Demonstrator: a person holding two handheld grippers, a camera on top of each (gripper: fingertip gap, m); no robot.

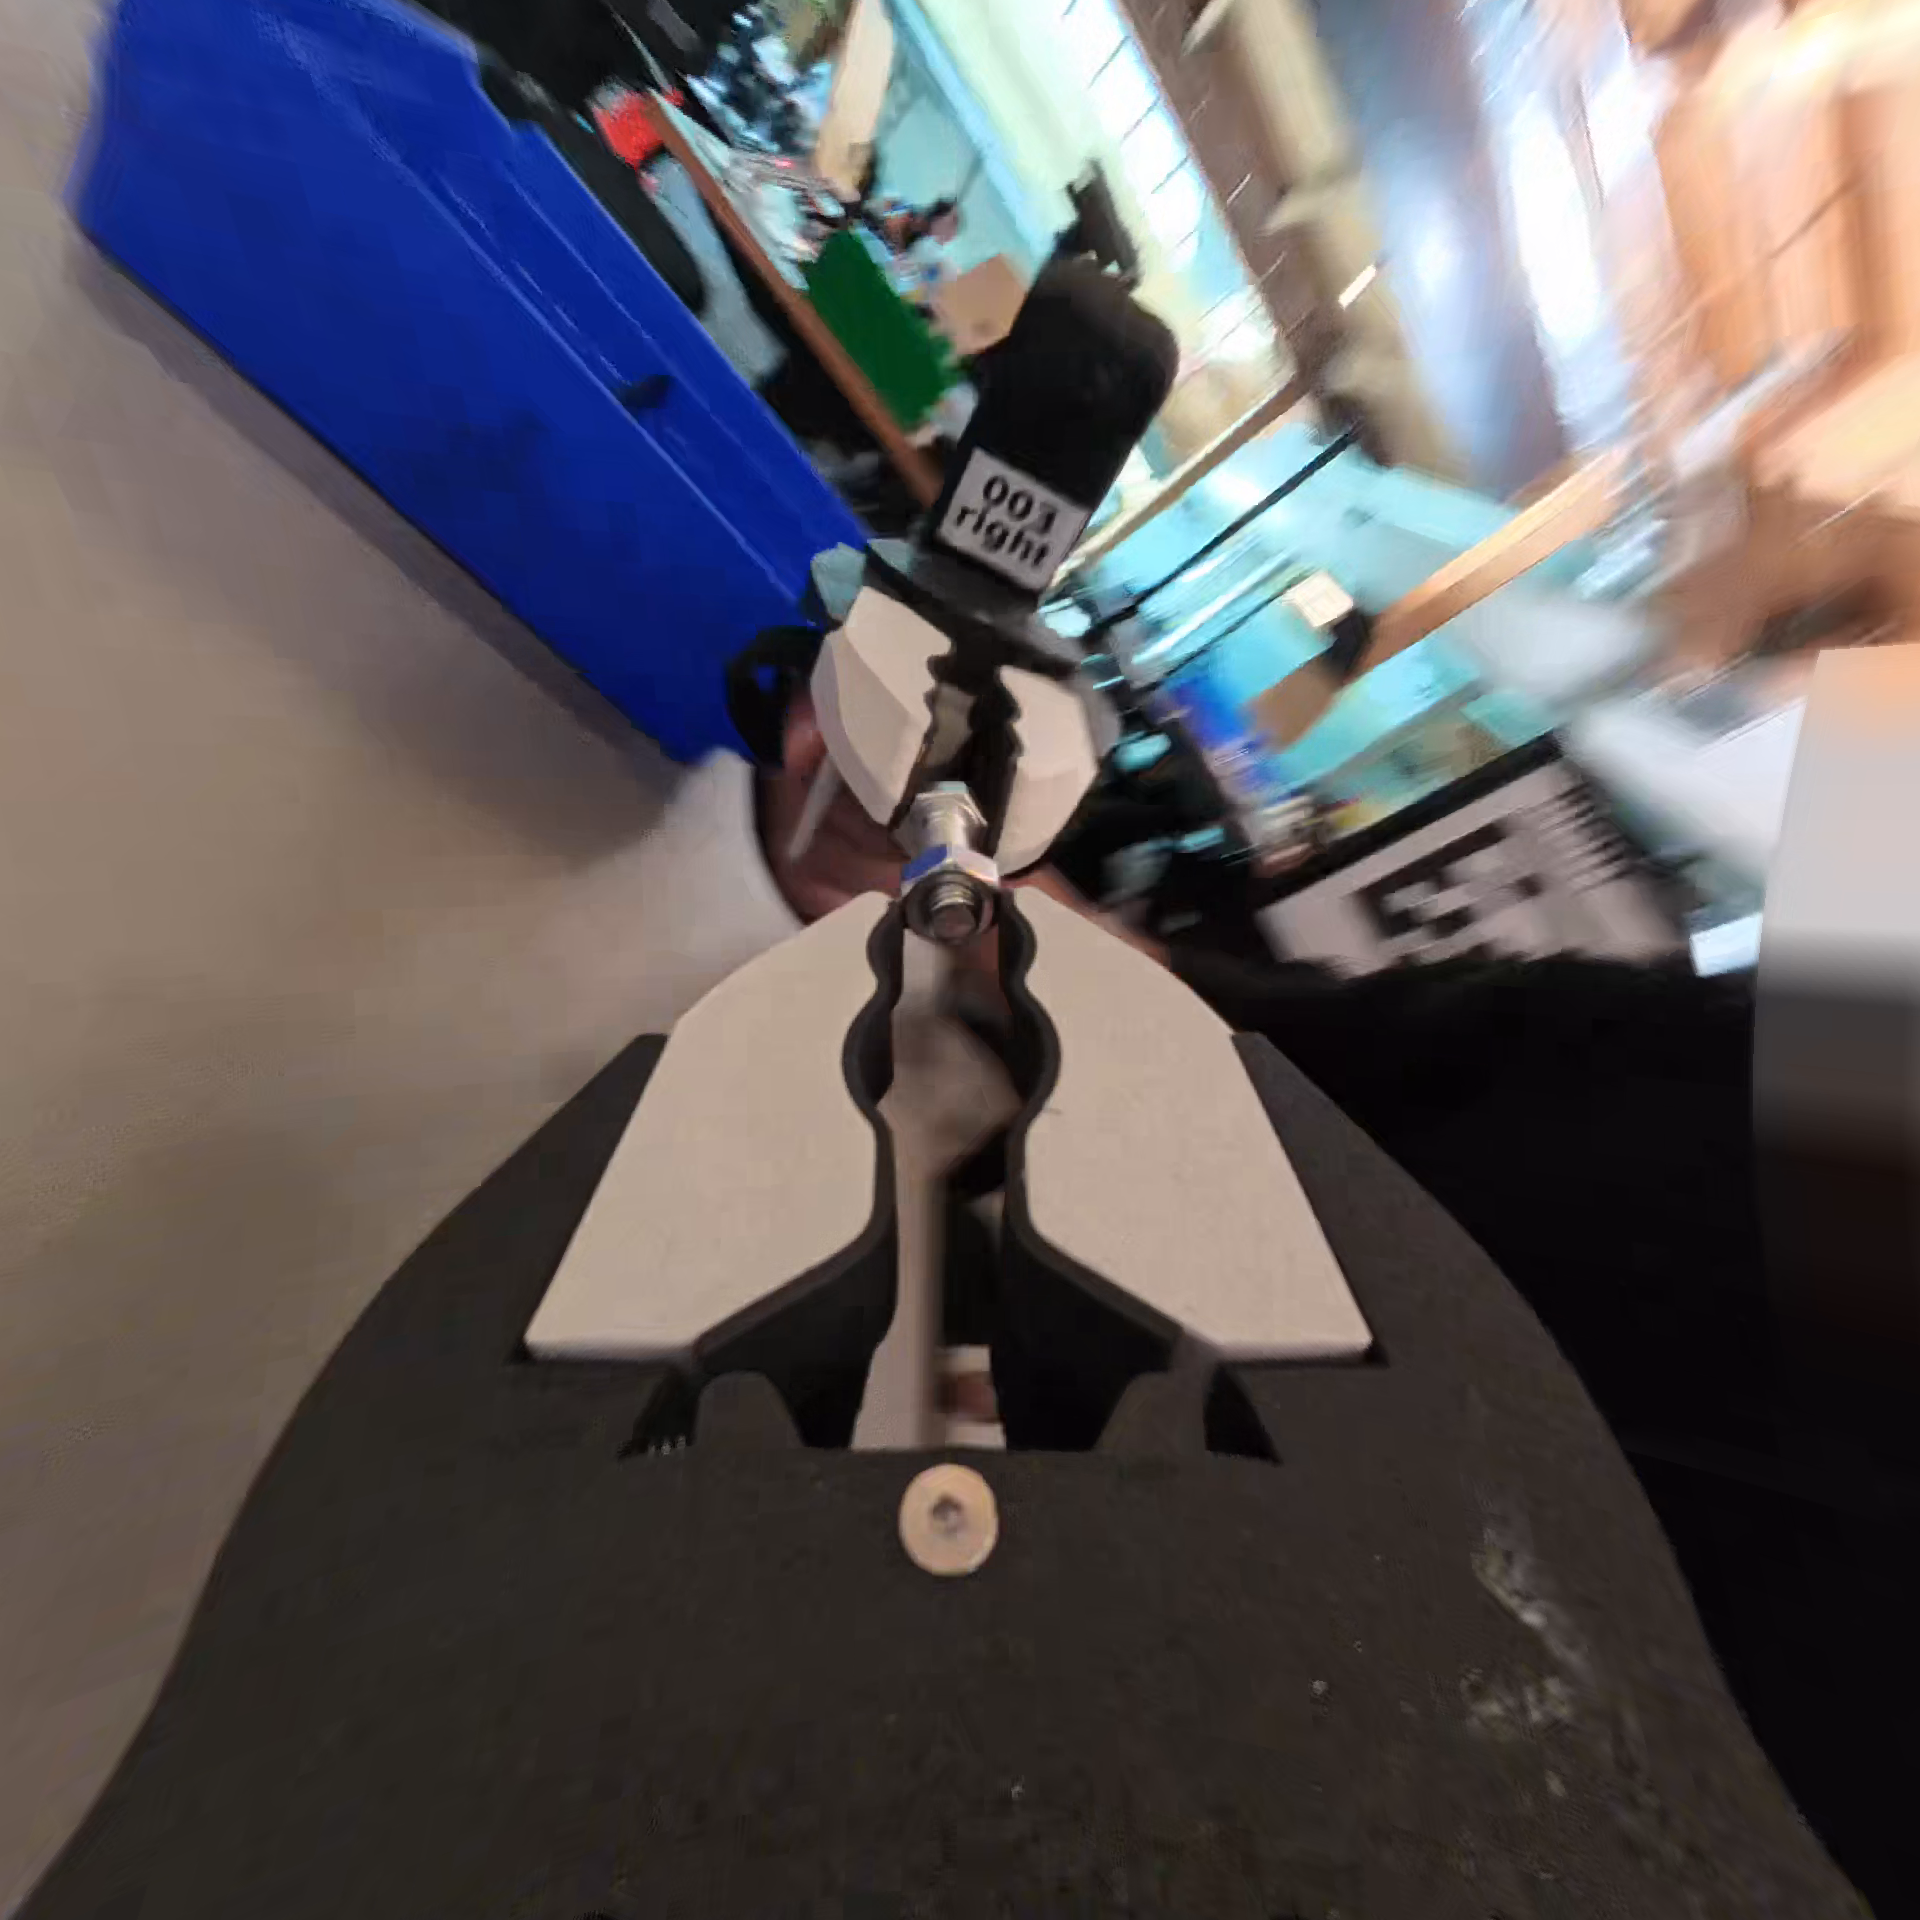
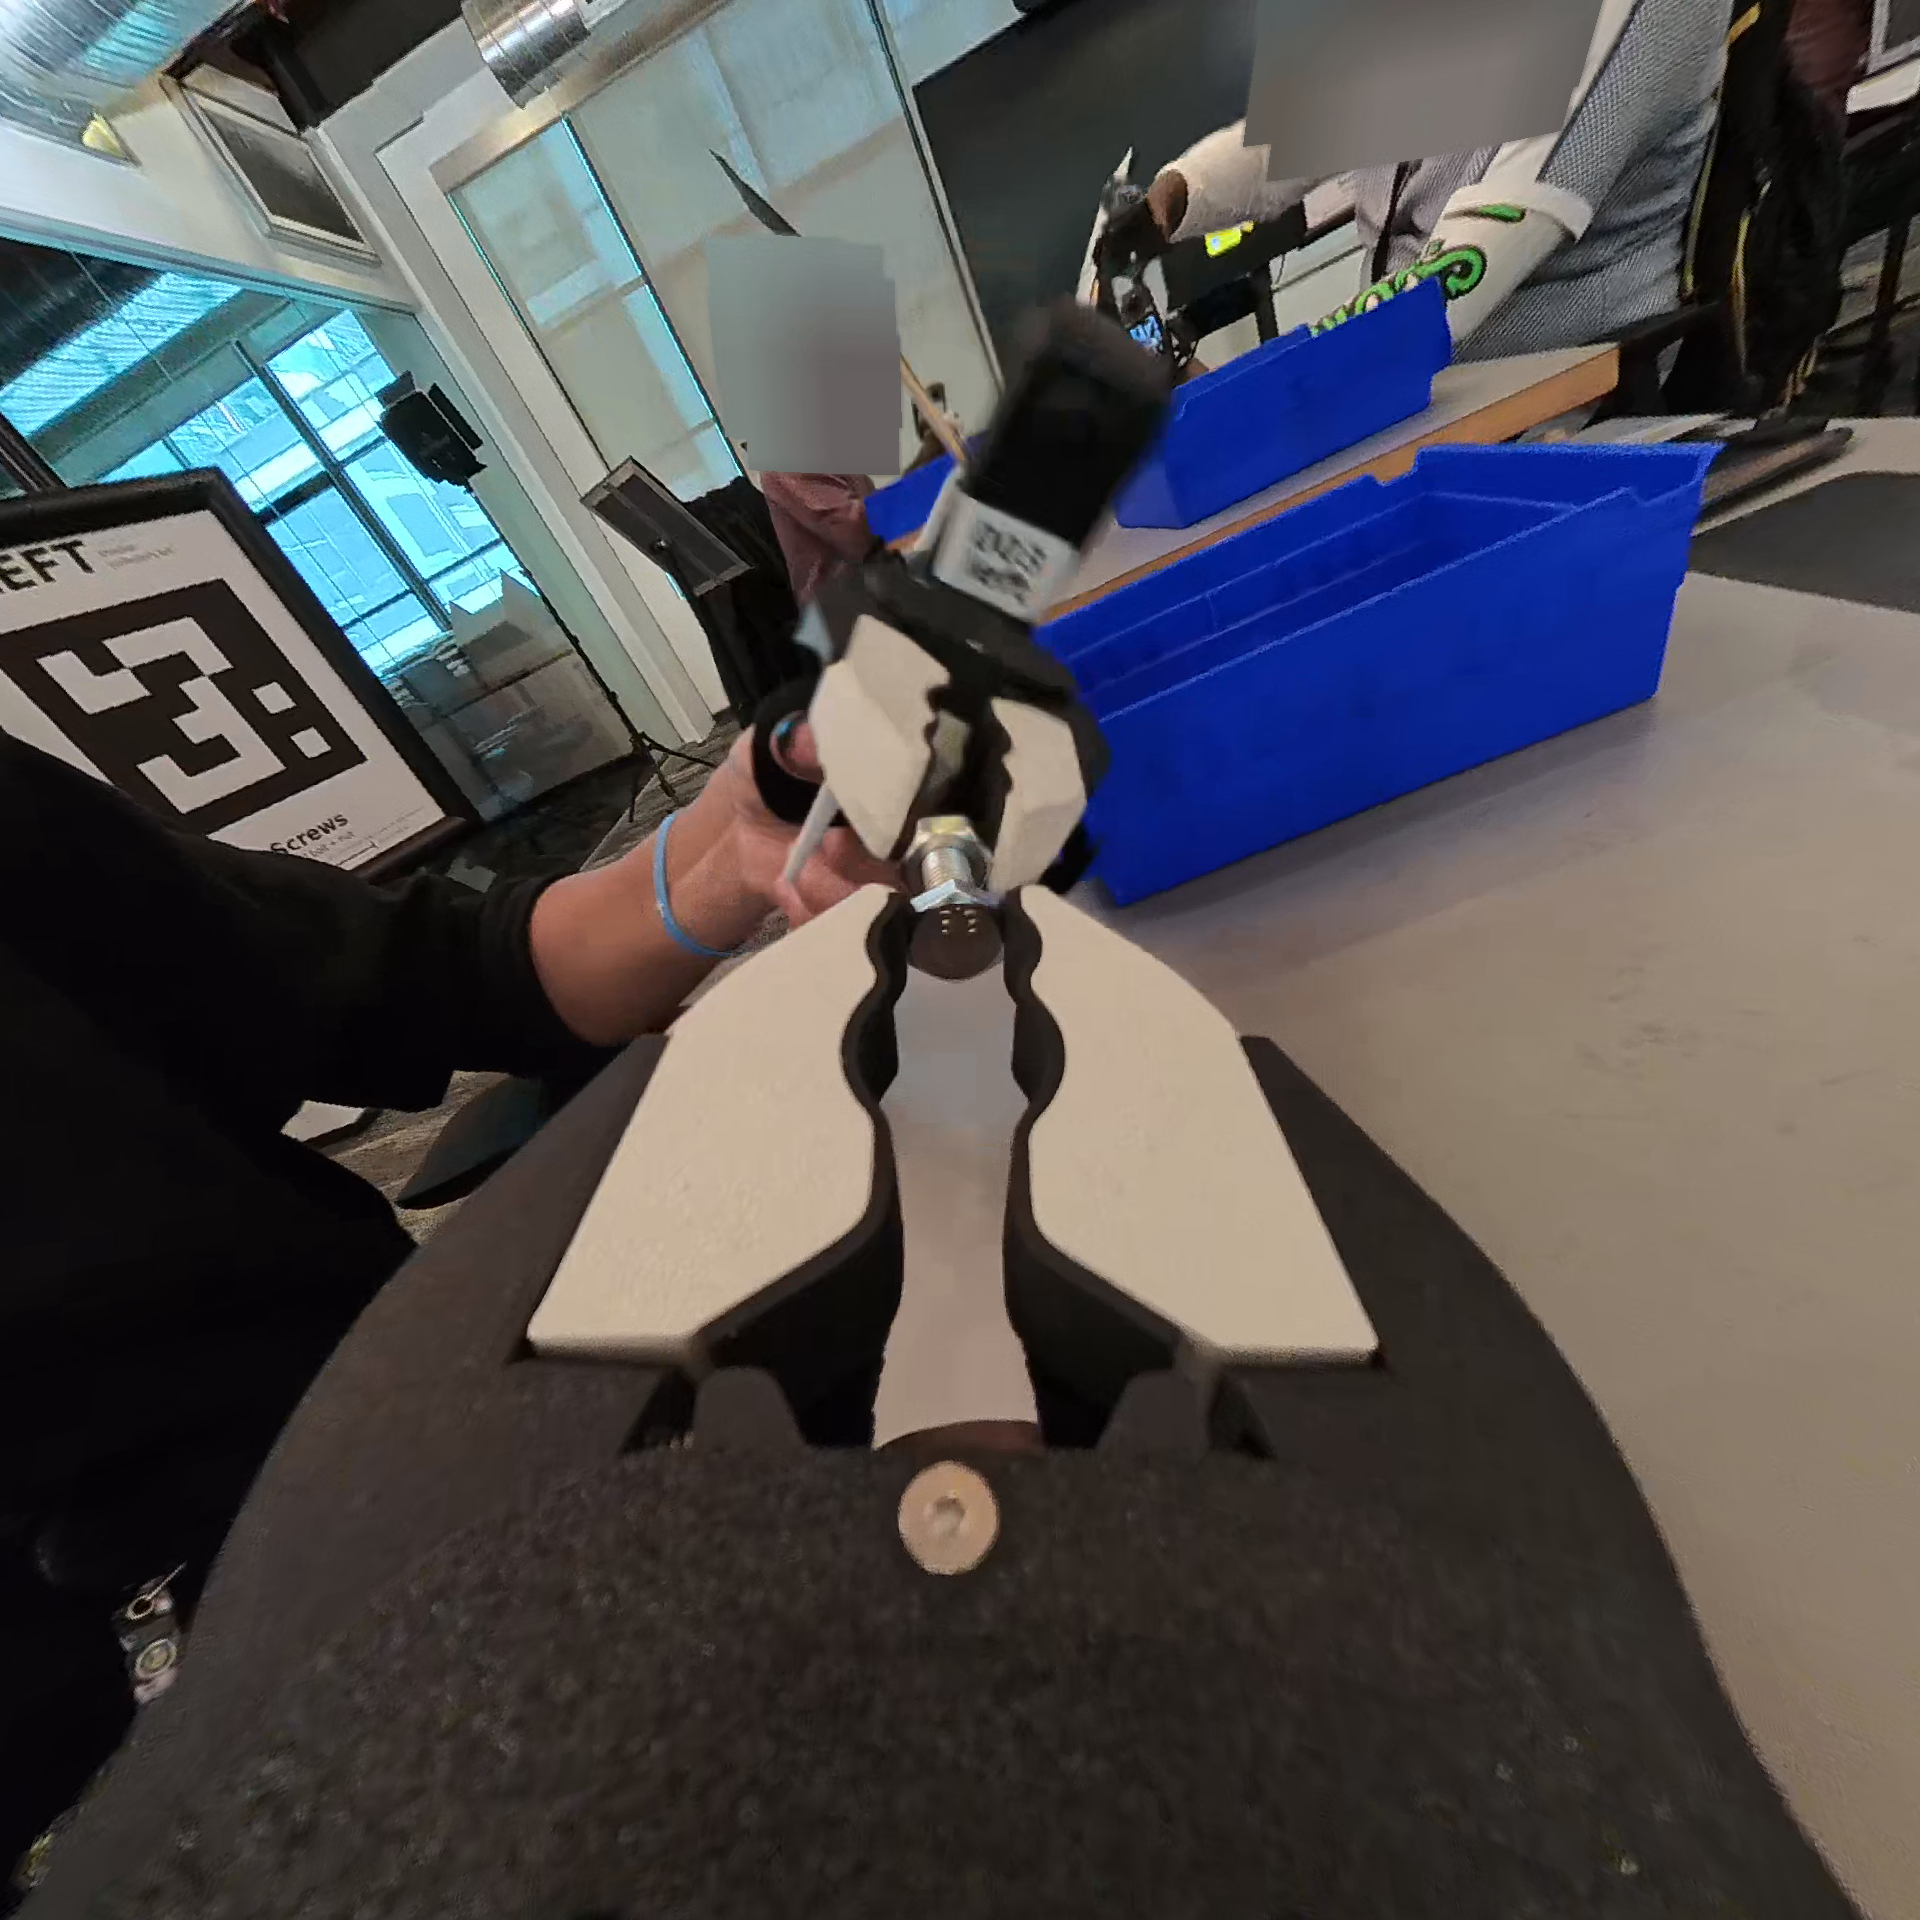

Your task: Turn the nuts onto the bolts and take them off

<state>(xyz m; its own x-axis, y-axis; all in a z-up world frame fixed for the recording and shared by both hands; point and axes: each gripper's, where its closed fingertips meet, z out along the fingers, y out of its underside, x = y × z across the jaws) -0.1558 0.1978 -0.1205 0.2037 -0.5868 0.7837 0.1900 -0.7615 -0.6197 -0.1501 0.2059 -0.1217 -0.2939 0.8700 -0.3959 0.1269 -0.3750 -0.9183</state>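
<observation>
A silver bolt is held in the air between my two grippers, which face each other tip to tip. In the left wrist view, my left gripper is shut on a hex nut threaded near the bolt's end. The right gripper grips the far end. In the right wrist view, my right gripper is shut on the bolt's head. The left gripper, held by a hand, grips the nut beyond the bare thread.
A blue bin stands on the grey table just behind the grippers, also in the left wrist view. A second blue bin is farther back. A sign with a black-and-white marker stands at left. People sit at back.
</observation>
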